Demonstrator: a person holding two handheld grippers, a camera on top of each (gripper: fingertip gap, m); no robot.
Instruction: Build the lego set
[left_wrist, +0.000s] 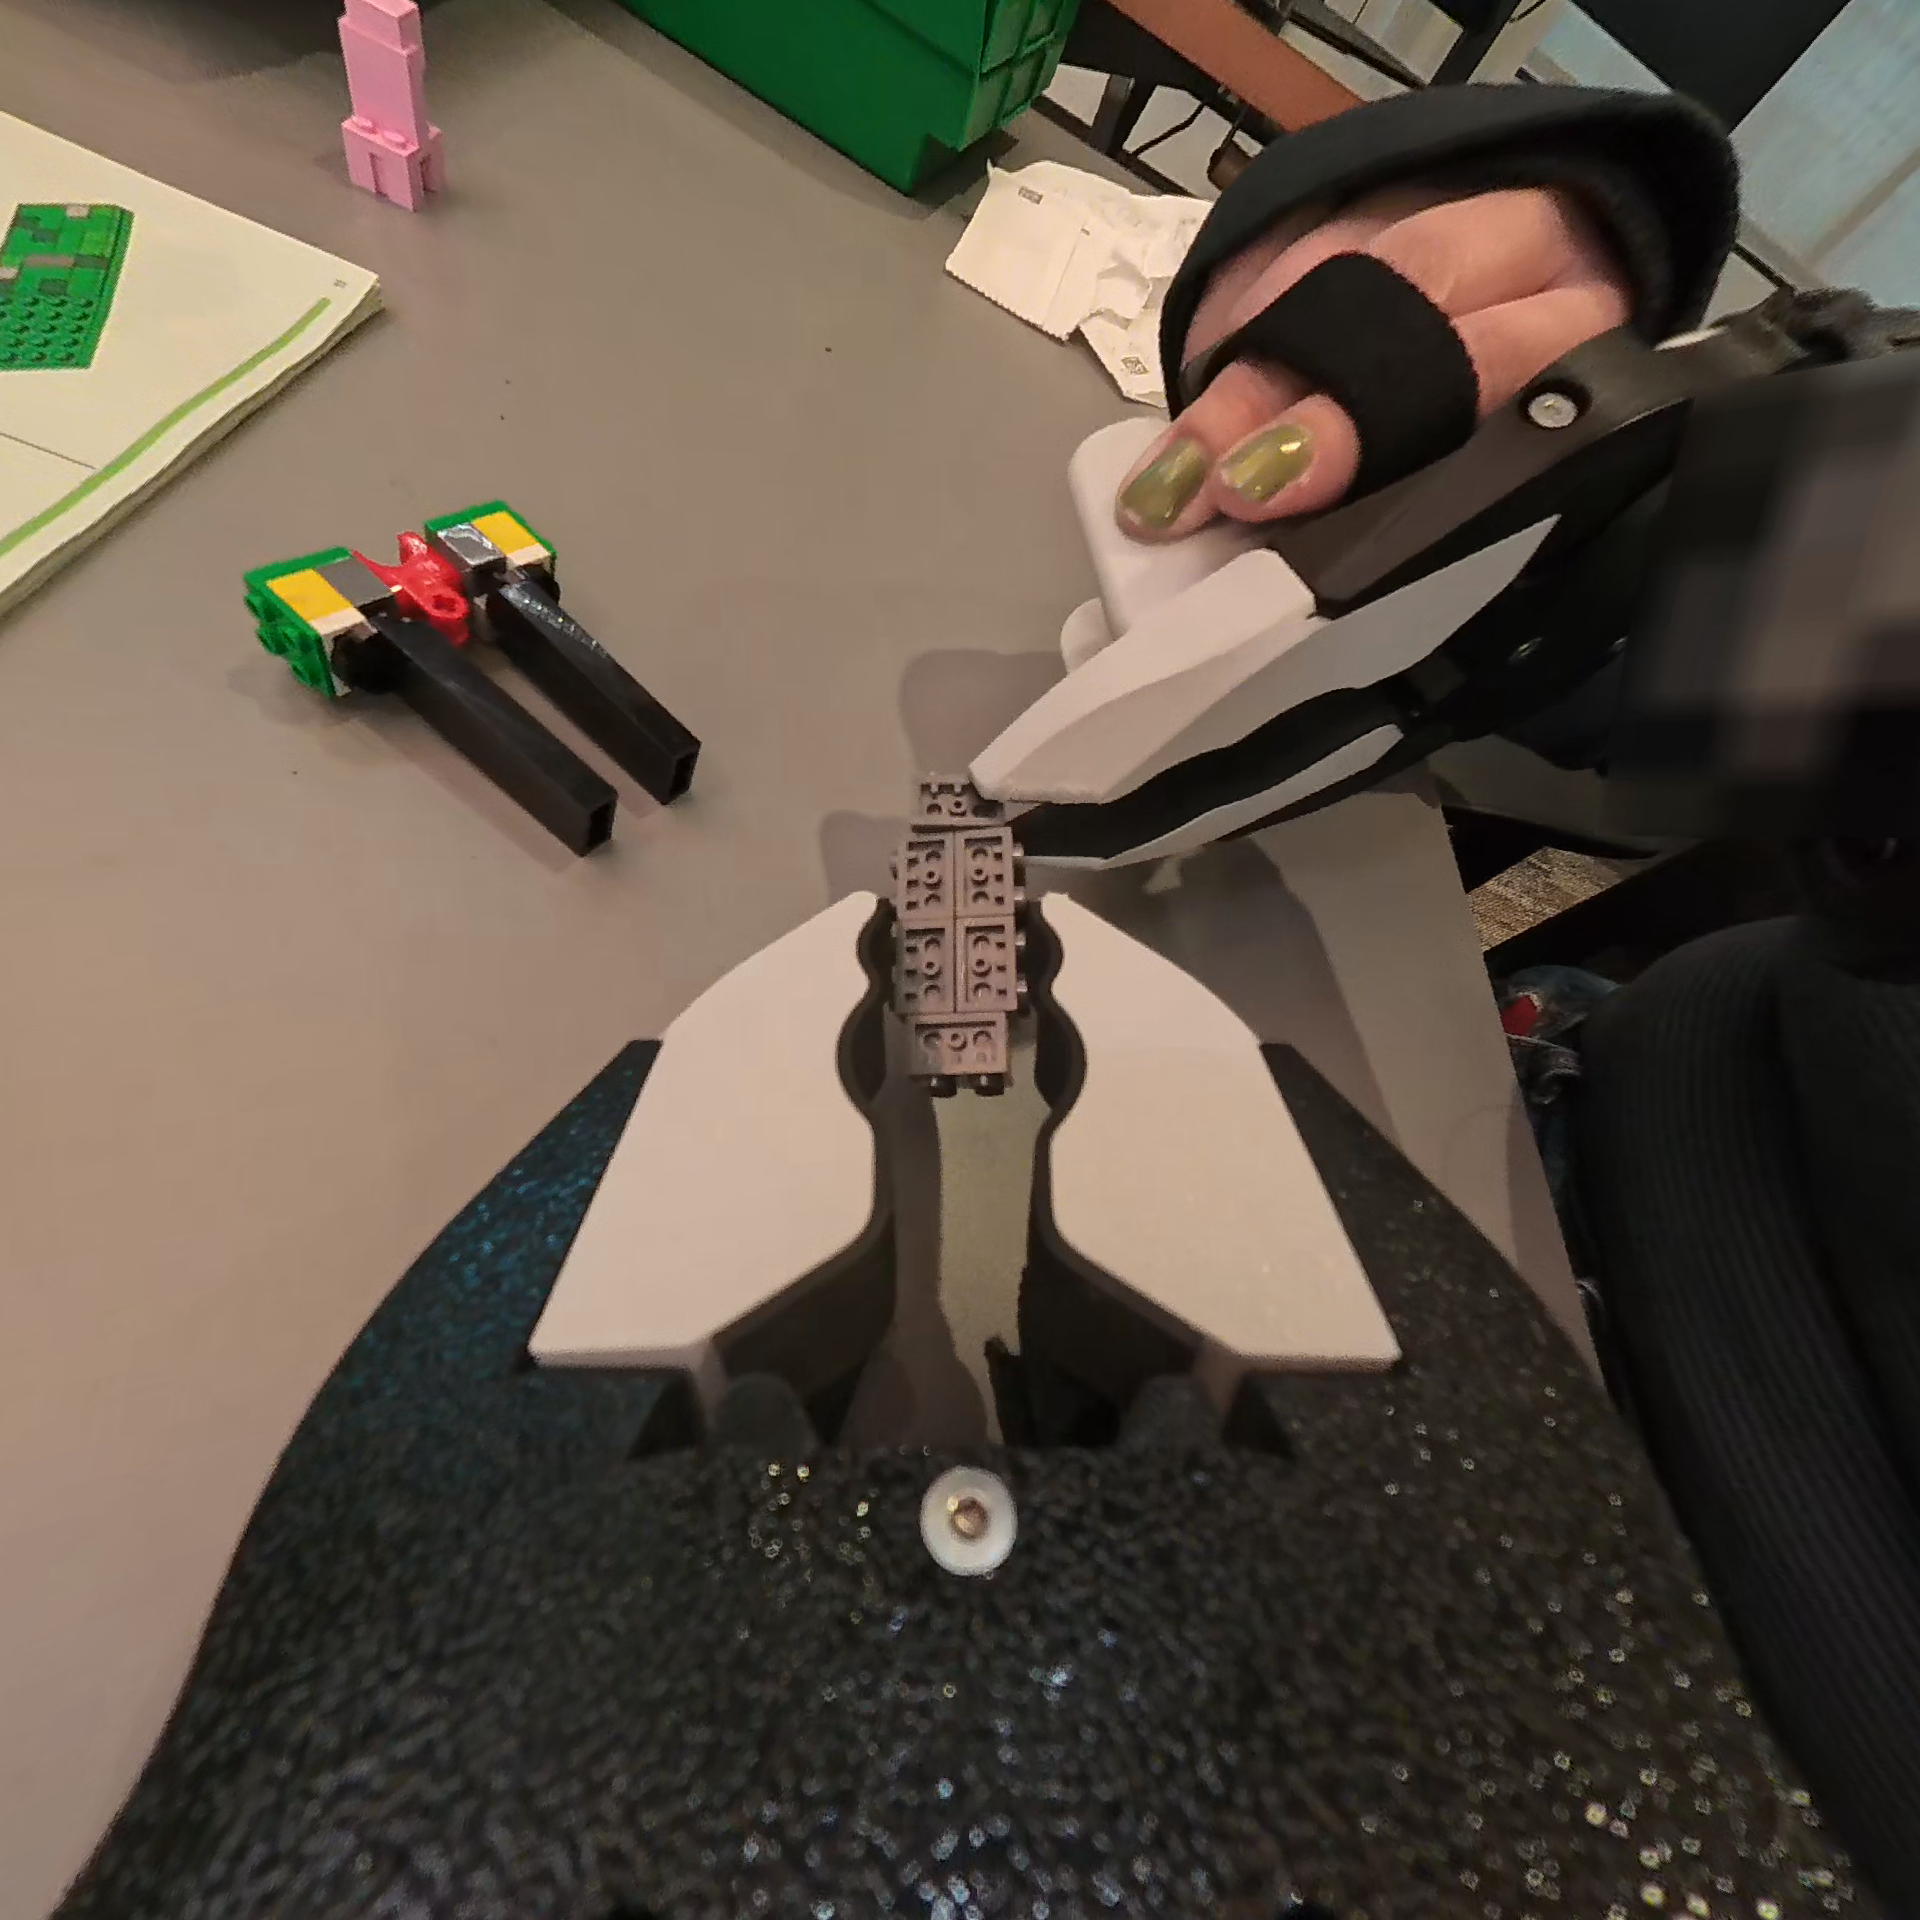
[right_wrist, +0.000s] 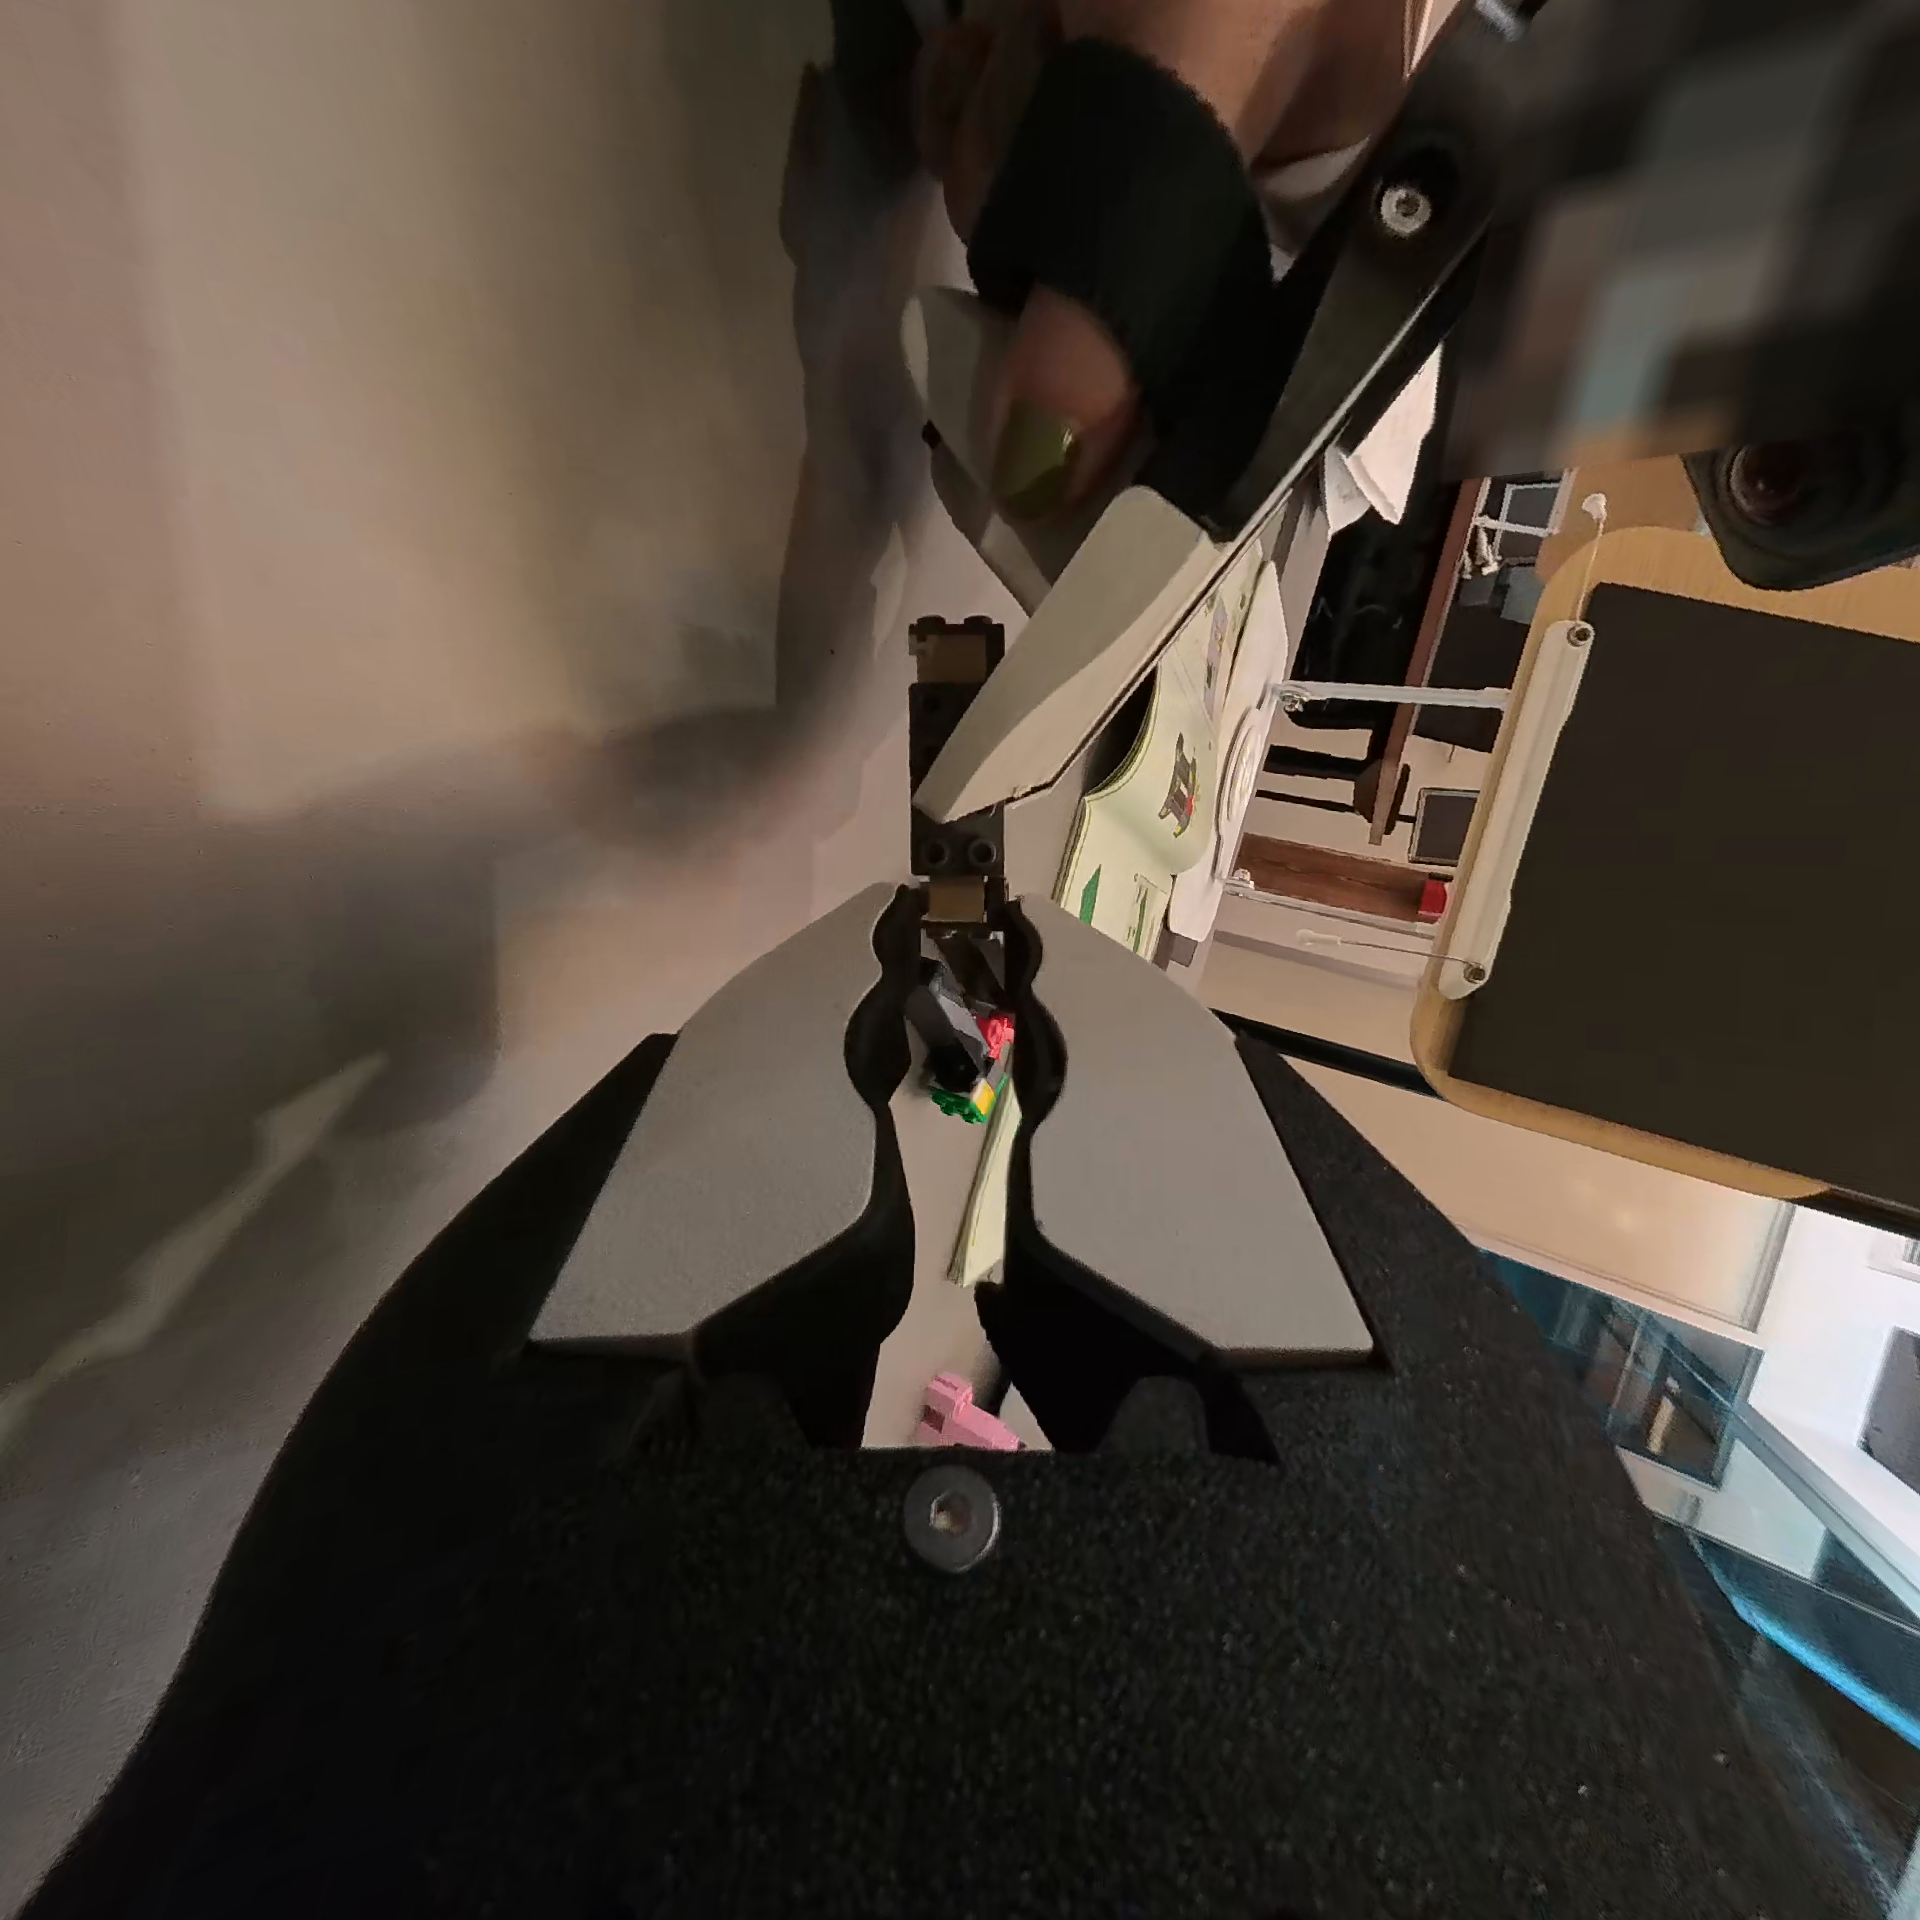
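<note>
Grippers both pinch one grey lego piece (left_wrist: 958, 935): left gripper (left_wrist: 961, 940) squeezes its middle, right gripper (left_wrist: 1003, 805) seems closed on its far end.

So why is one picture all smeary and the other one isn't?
Left wrist view: sharp and evenly lit, the grey brick stack clear, soft shadows on the table, edges bent by the wide lens. Right wrist view: its left side is streaked with motion blur, the stack dark.
</note>
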